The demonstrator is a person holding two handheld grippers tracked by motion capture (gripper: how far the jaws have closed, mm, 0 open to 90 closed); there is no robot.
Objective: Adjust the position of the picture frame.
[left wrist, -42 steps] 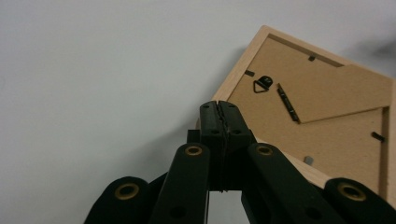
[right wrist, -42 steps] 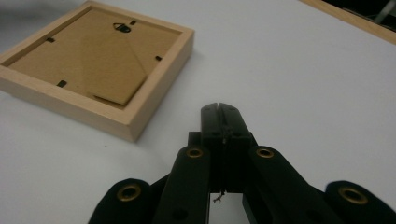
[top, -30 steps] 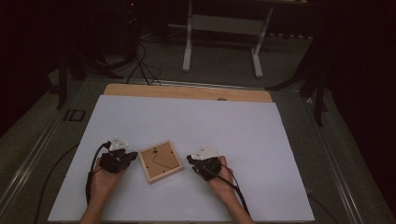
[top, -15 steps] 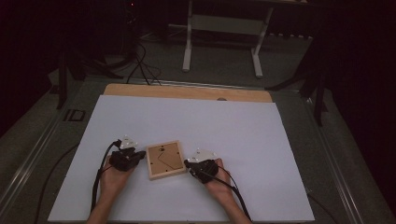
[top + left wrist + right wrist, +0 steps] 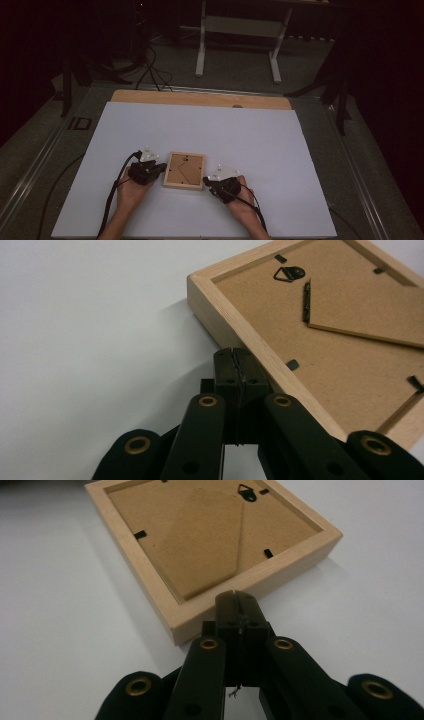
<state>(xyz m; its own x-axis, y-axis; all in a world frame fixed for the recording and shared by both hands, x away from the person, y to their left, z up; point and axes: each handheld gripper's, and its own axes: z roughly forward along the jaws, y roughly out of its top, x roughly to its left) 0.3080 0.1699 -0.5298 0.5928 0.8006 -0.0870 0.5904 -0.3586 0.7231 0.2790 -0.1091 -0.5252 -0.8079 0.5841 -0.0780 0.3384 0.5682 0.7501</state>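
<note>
White sheeting (image 5: 210, 135) covered the table, a bare wooden strip (image 5: 200, 98) along its far edge; beyond lay dark floor, cables and a white stand (image 5: 237, 30). Since a second before, the left gripper (image 5: 159, 168) had slid in against the picture frame (image 5: 185, 170), which had turned squarer to the table. The frame lay face down near the front edge, pale wood around a brown backing with black clips and hanger. Both the left and right gripper (image 5: 206, 180) were clenched empty, tips at its sides.

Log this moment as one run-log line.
left tool: shut, at frame's side | right tool: shut, at opposite side | picture frame: face down, flat on white sheet | held: nothing
</note>
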